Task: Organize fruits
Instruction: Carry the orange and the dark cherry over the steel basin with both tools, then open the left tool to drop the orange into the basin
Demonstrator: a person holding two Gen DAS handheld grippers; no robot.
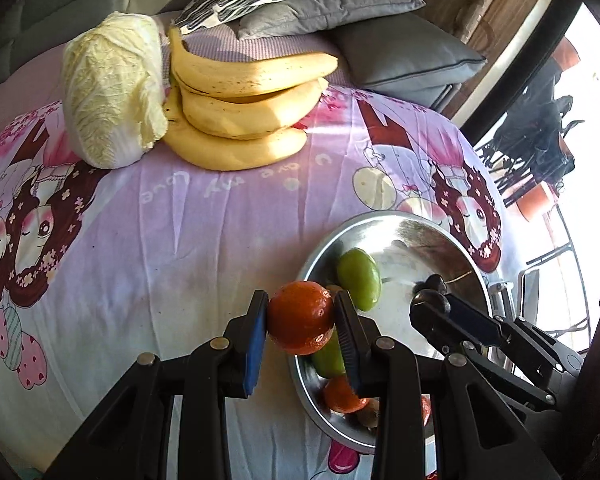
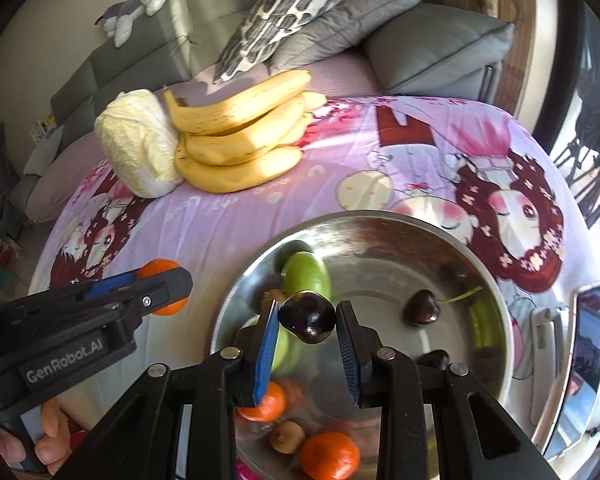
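My left gripper (image 1: pixel 301 317) is shut on an orange tangerine (image 1: pixel 300 317), held at the left rim of the steel bowl (image 1: pixel 440 224); it also shows in the right wrist view (image 2: pixel 162 286). My right gripper (image 2: pixel 308 318) is shut on a dark cherry (image 2: pixel 309 317) above the bowl (image 2: pixel 380 216); it shows in the left wrist view (image 1: pixel 434 298). In the bowl lie green fruits (image 2: pixel 308 272), a cherry with stem (image 2: pixel 422 306), tangerines (image 2: pixel 330 454) and a small brown fruit (image 2: pixel 287 436).
A bunch of bananas (image 1: pixel 240 100) and a napa cabbage (image 1: pixel 112 92) lie at the far side of the purple cartoon cloth (image 1: pixel 180 240). Grey cushions (image 1: pixel 400 52) and a sofa stand behind. A phone on a stand (image 2: pixel 580 360) is right of the bowl.
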